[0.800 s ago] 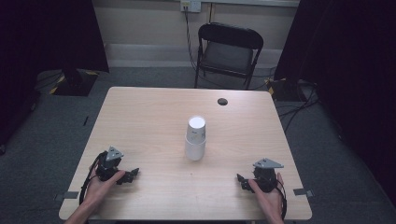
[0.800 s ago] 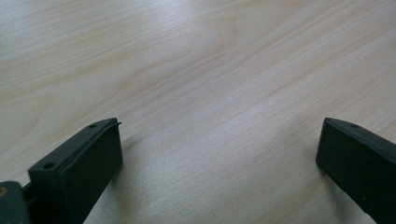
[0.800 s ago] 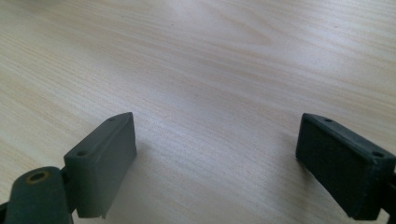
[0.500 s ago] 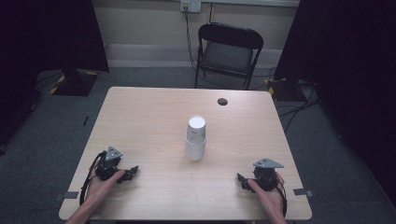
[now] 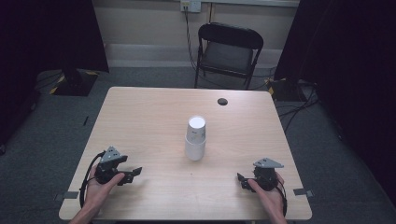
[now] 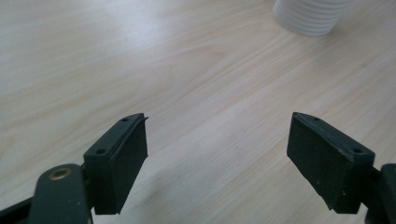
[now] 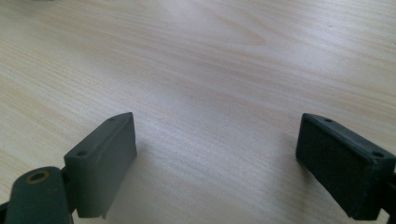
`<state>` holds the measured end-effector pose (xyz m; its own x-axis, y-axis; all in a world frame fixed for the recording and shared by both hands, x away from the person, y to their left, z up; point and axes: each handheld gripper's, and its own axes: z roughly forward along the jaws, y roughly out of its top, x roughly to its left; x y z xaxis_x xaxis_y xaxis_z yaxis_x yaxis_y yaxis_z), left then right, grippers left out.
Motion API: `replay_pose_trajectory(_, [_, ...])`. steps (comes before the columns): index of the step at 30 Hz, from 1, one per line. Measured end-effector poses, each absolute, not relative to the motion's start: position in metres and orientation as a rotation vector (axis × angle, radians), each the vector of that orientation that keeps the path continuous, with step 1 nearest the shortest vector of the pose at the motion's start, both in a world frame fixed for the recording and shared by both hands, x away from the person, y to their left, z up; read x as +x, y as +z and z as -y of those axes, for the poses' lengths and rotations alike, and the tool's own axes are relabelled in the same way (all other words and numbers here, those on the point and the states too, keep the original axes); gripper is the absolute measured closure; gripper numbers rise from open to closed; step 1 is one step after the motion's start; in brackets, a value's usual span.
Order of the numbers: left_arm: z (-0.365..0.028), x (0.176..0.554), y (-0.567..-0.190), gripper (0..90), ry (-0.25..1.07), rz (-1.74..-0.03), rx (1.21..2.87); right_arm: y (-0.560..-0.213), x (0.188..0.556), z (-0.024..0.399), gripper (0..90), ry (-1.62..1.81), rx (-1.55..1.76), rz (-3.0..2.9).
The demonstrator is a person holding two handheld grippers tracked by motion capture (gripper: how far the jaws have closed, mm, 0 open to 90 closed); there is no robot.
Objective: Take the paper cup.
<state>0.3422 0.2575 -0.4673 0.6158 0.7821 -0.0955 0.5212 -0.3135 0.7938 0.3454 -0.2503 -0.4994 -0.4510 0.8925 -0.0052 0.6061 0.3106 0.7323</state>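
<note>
While both sets of black jaws are standing apart with nothing between them, I am holding the left gripper [image 5: 133,172] and the right gripper [image 5: 242,179] low over the pale wooden tabletop [image 5: 149,116], one near each front corner. I am seeing the stack of white ribbed paper cups [image 5: 195,138] standing upright mid-table, well apart from both grippers; its base is showing in the left gripper view [image 6: 310,16].
</note>
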Motion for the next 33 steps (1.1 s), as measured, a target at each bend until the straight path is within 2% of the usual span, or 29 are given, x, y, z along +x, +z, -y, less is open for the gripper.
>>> replay_pose_trajectory(3, [-0.254,0.34,-0.463,25.1,0.381,-1.001,1.991,-0.499,0.346,0.25,11.8,0.942,1.332,-2.171])
replay_pose_trajectory(6, [-0.252,0.338,-0.459,25.2,0.311,-0.996,1.934,-0.499,0.346,0.25,11.8,0.942,1.333,-2.171])
replay_pose_trajectory(11, [-0.238,0.335,-0.446,28.0,0.343,-0.86,1.941,-0.499,0.346,0.25,11.8,0.942,1.334,-2.17])
replay_pose_trajectory(16, [-0.228,0.336,-0.44,30.6,0.309,-0.844,1.942,-0.499,0.346,0.25,11.8,0.942,1.333,-2.17])
replay_pose_trajectory(26, [-0.203,0.346,-0.415,29.2,0.348,-0.714,1.935,-0.499,0.346,0.25,11.7,0.942,1.333,-2.17])
replay_pose_trajectory(33, [-0.186,0.359,-0.403,25.9,0.377,-0.688,1.902,-0.499,0.346,0.25,11.8,0.942,1.333,-2.17])
